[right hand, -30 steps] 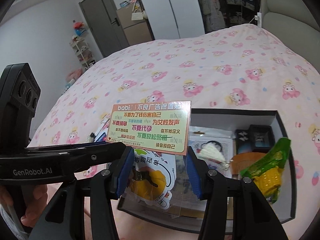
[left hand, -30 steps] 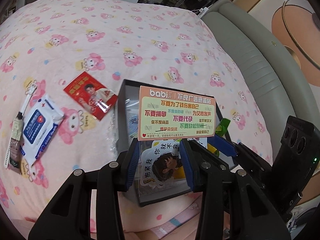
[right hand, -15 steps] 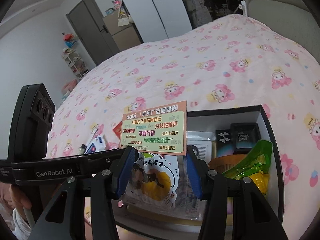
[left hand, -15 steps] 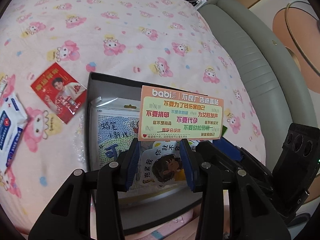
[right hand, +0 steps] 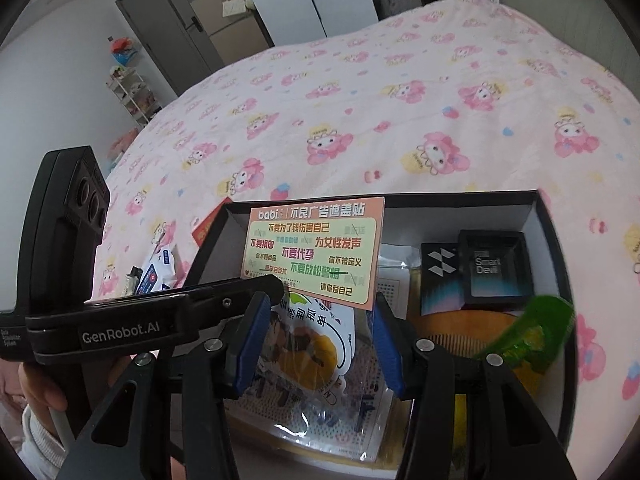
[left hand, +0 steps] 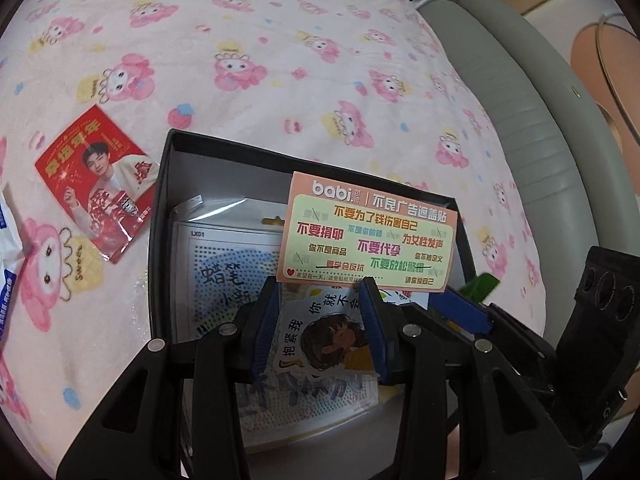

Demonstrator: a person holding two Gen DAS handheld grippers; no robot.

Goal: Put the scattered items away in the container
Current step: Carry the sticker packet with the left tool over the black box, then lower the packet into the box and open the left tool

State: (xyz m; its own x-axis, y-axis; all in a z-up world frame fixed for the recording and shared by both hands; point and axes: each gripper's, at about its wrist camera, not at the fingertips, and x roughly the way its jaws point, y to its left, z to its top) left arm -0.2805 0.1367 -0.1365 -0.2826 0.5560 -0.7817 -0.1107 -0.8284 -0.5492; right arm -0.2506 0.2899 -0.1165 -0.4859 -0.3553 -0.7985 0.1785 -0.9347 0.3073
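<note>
A black box (left hand: pixel 160 240) with white inner walls (right hand: pixel 460 216) sits on the pink bedspread. My left gripper (left hand: pixel 319 285) is shut on a clear sticker pack (left hand: pixel 372 236) with a peach header card, held above the box's inside. In the right wrist view my right gripper (right hand: pixel 320 300) is likewise shut on a sticker pack (right hand: pixel 316 248) with the same card but a different sticker showing. I cannot tell whether it is one pack or two. The two gripper tips nearly meet: the left gripper (right hand: pixel 274 286) comes in from the left, the right gripper (left hand: pixel 452 306) from the right.
The box holds a bead-board sheet (left hand: pixel 224 264), two small black boxes (right hand: pixel 496 268) and an orange comb (right hand: pixel 452 328). A green packet (right hand: pixel 532 328) shows beside my right finger. A red photo card (left hand: pixel 96 184) and a wipes pack (right hand: pixel 156 272) lie left of the box. A grey headboard (left hand: pixel 520 100) borders the bed.
Both grippers moved forward and down together, still clamped on the sticker pack. The box has grown larger beneath them, and the pack now hangs over its inside instead of its near edge.
</note>
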